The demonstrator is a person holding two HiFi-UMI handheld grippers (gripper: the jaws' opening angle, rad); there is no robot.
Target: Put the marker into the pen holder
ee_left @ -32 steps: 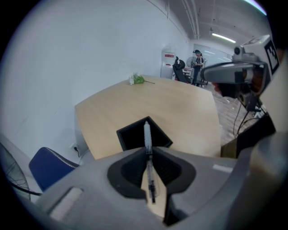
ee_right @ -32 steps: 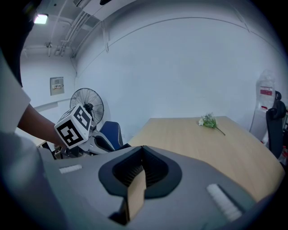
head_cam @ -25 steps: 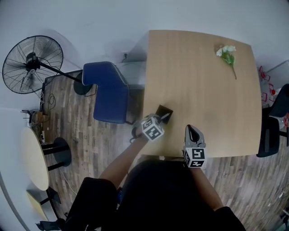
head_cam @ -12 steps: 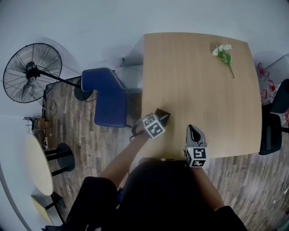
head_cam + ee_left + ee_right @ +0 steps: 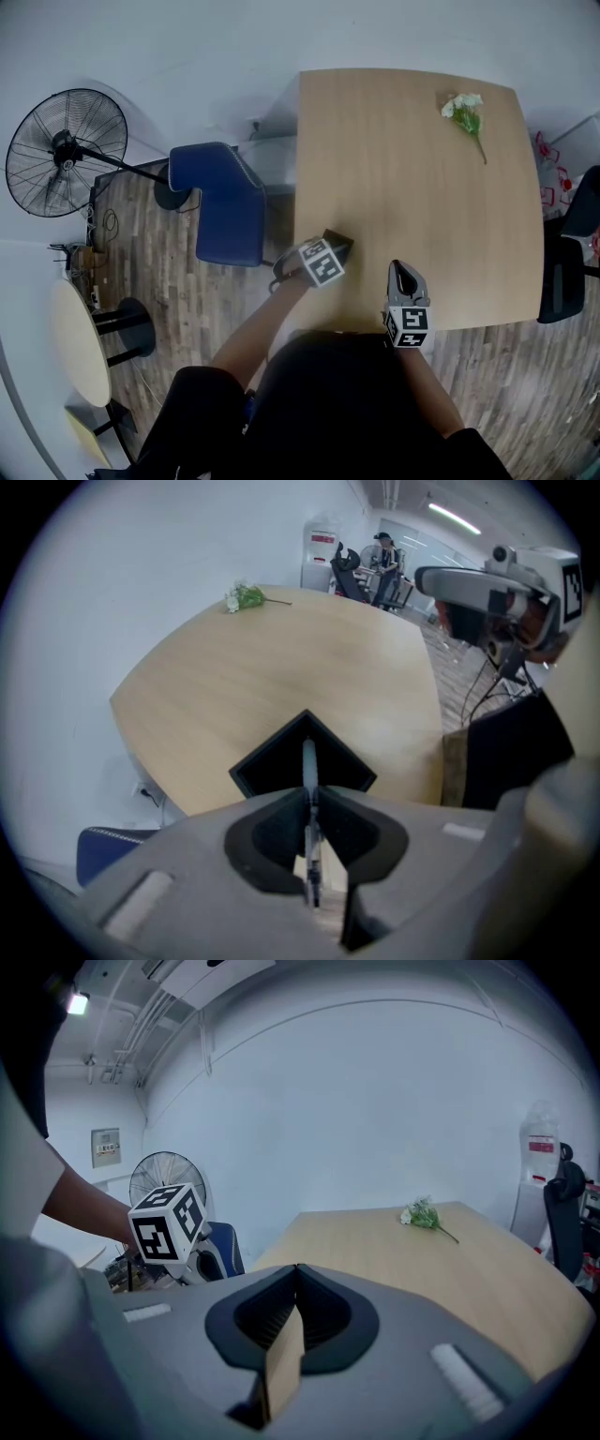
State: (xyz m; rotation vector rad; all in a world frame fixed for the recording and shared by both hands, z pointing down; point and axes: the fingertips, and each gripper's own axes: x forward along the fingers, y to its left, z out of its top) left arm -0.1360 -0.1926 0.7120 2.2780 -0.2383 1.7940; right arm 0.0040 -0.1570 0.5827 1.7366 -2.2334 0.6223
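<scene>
Head view: the pen holder (image 5: 343,241) stands at the 7 o'clock corner of the bench (image 5: 422,187). The left tongs (image 5: 330,253) hang right over it from the 7 o'clock side. The right tongs (image 5: 401,272) hover at the bench's 6 o'clock edge, well apart from the holder. A flower (image 5: 466,108) lies far off at 1 o'clock. The marker itself is too small to pick out here.

Left gripper view: the left tongs (image 5: 309,803) are closed down to a narrow gap and pinch the marker (image 5: 308,761) between their pads. The marker's long axis runs along the 6-to-12 line of this view, in line with the jaws, and its pale far end points to 12, over the dark square mouth of the pen holder (image 5: 267,766). Whether that end has already dipped below the rim cannot be told. I judge the task late but unfinished: the marker is lifted, carried and lined up; what is left is to lower it in and let go.

Right gripper view: the right tongs (image 5: 295,1288) have their jaws together and grip nothing. The left tongs' marker cube shows at 9 o'clock, the flower (image 5: 424,1215) at 2 o'clock on the bench (image 5: 487,1269).
</scene>
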